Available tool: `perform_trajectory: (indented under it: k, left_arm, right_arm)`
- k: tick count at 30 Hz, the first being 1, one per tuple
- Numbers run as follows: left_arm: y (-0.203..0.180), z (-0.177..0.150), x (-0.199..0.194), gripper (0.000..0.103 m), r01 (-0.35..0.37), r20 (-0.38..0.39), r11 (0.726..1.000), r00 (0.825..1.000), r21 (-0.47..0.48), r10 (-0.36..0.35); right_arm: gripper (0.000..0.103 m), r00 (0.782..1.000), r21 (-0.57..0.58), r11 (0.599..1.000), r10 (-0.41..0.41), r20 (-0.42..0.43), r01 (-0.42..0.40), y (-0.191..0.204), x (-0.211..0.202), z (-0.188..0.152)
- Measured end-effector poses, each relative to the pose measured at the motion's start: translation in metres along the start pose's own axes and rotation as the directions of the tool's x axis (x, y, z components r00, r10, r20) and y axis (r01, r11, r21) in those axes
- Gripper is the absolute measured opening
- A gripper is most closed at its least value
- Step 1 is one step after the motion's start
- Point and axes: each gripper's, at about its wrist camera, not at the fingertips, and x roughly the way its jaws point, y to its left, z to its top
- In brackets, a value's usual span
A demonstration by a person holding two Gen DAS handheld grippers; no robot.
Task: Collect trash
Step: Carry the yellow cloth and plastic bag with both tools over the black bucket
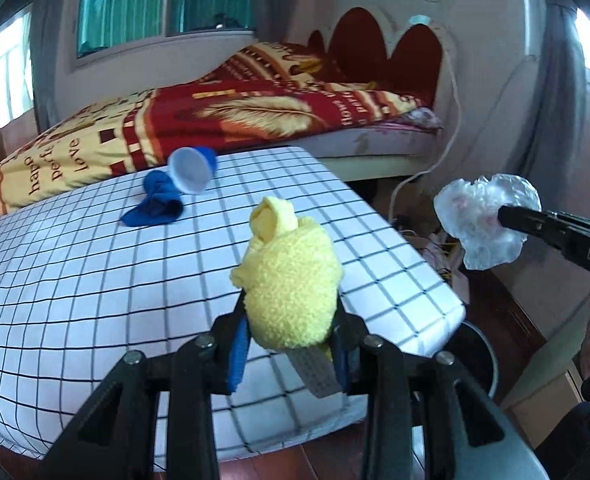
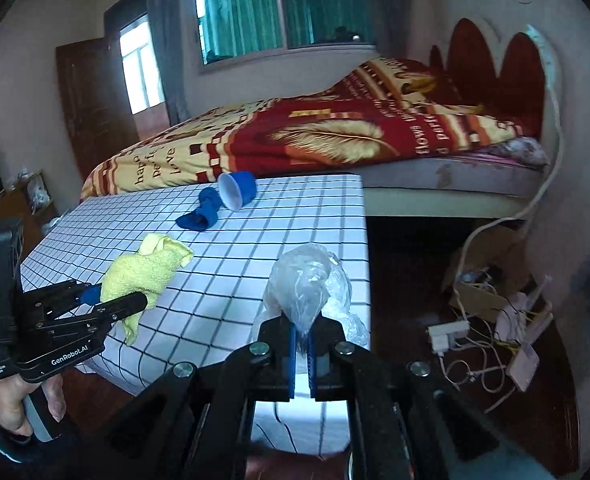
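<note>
My left gripper (image 1: 291, 320) is shut on a fluffy yellow cloth (image 1: 291, 280) and holds it above the near right part of the white checked table (image 1: 95, 280). It also shows in the right wrist view (image 2: 135, 300) with the yellow cloth (image 2: 143, 272). My right gripper (image 2: 303, 334) is shut on a crumpled clear plastic bag (image 2: 307, 284) over the table's right edge. The bag also shows in the left wrist view (image 1: 483, 220). A blue cloth (image 1: 155, 204) and a tipped blue cup (image 1: 193, 168) lie on the far part of the table.
A bed with a red and yellow blanket (image 1: 235, 116) stands behind the table. A dark round bin (image 1: 475, 356) sits on the floor below the table's right corner. Cables, a power strip (image 2: 451, 334) and a cardboard box (image 2: 483, 280) clutter the floor at right.
</note>
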Motion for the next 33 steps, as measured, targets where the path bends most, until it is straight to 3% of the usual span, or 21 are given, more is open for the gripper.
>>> perform_trajectory:
  k: [14,33]
  left_arm:
    - [-0.075,-0.008,-0.014,0.036,0.094,0.012,0.991,0.995,0.093,-0.095]
    - [-0.171,-0.032,0.018,0.036,0.250,-0.097,0.945,0.967,0.211,-0.234]
  right_arm:
    - [0.004,0.995,0.089,0.992,-0.094,0.022,0.092,-0.050,-0.064,-0.042]
    - [0.004,0.978,0.194,0.958,-0.207,-0.029,0.209,-0.127,-0.106,-0.105]
